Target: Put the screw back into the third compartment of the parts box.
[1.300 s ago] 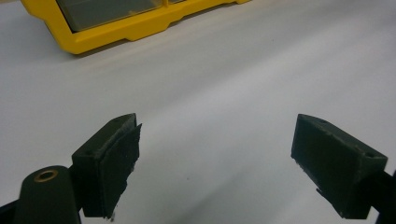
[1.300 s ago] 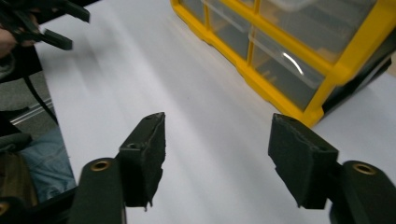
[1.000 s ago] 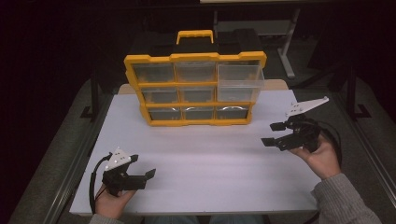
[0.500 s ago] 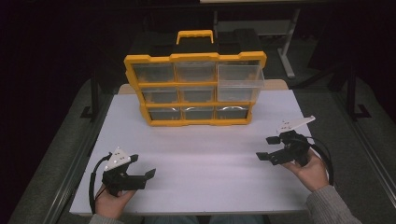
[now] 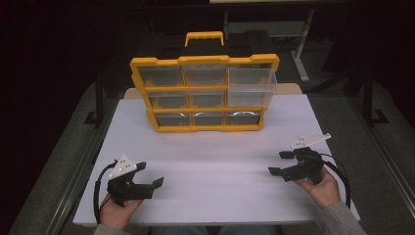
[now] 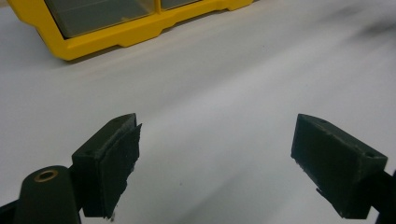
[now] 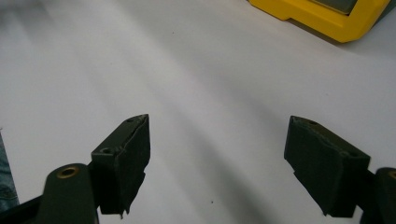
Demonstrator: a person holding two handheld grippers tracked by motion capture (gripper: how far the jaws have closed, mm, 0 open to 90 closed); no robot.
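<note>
Your right tongs [image 5: 282, 163] sit low near the table's [image 5: 220, 152] right edge, jaws wide apart with nothing between them, having just been opening. Your left tongs [image 5: 149, 174] rest by the front left corner, also spread and empty. The yellow drawer box [image 5: 203, 93] stands at the far edge, its top right drawer [image 5: 252, 85] pulled out.

This looks like a lab or workshop set up for recording. A plain white rectangular worktop [image 5: 215, 166] stands on dark grey carpeted floor [image 5: 63, 161] in a dim room. On it sits a yellow plastic parts organiser with clear drawers [image 5: 204, 93], and metal table legs [image 5: 301, 49] show behind.
</note>
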